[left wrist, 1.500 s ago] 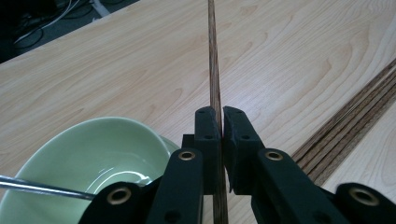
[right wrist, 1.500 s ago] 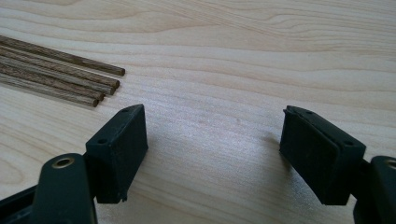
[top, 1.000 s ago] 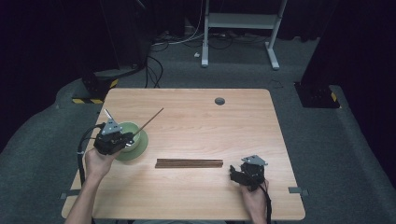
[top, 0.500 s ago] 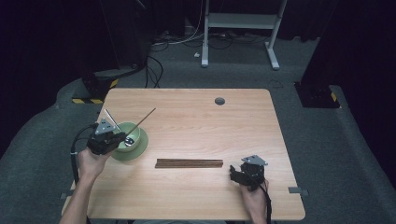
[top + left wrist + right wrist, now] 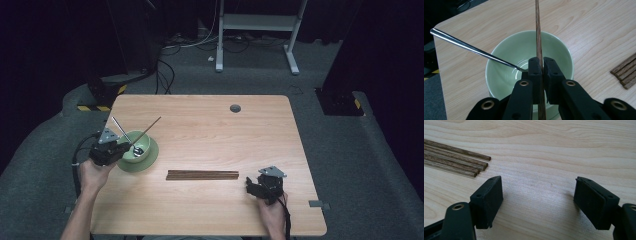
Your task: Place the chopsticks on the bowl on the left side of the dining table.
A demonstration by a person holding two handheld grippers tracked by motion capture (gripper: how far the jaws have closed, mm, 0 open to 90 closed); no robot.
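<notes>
My left gripper is shut on a single brown chopstick, which slants up and away over a pale green bowl at the table's left. A metal spoon rests in the bowl with its handle leaning out to the far left. Several more chopsticks lie side by side in the middle front of the table. Just right of their ends, my right gripper stands open low over bare wood, with nothing between its fingers.
The light wooden table has a round cable hole near its far edge. A white metal frame and loose cables are on the grey floor behind the table. The bowl sits close to the left edge.
My left gripper has drifted a little to the left with the chopstick still clamped in it, so the chopstick's far tip has shifted left. The right gripper has kept still.
</notes>
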